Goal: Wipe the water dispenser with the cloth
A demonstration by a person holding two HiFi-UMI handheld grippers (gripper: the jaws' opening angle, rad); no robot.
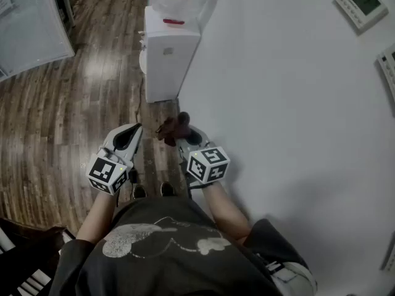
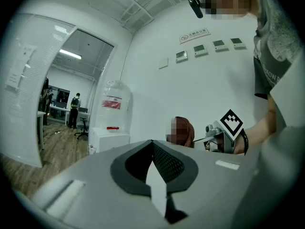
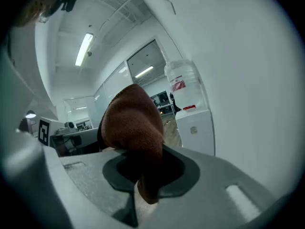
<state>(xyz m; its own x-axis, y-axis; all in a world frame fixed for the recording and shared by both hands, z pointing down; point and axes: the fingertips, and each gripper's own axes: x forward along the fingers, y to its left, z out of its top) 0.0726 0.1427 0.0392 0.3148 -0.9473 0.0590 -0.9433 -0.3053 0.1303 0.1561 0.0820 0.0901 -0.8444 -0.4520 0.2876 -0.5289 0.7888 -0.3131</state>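
The white water dispenser [image 1: 166, 48] stands against the wall ahead, with a clear bottle on top; it also shows as the dispenser [image 2: 110, 123] and the dispenser [image 3: 190, 113]. A brown cloth [image 1: 173, 128] bunches at the tip of my right gripper [image 1: 184, 135], which is shut on it; the cloth [image 3: 136, 128] fills that gripper's view. My left gripper [image 1: 128, 137] hangs beside it, jaws shut and empty, seen as the left gripper [image 2: 152, 163]. Both grippers are well short of the dispenser.
A white wall [image 1: 290, 103] runs along the right with control panels [image 1: 361, 2] on it. Wood floor [image 1: 55, 122] spreads to the left. A glass partition [image 1: 31, 29] stands at far left. People and desks [image 2: 66, 111] are in a room beyond.
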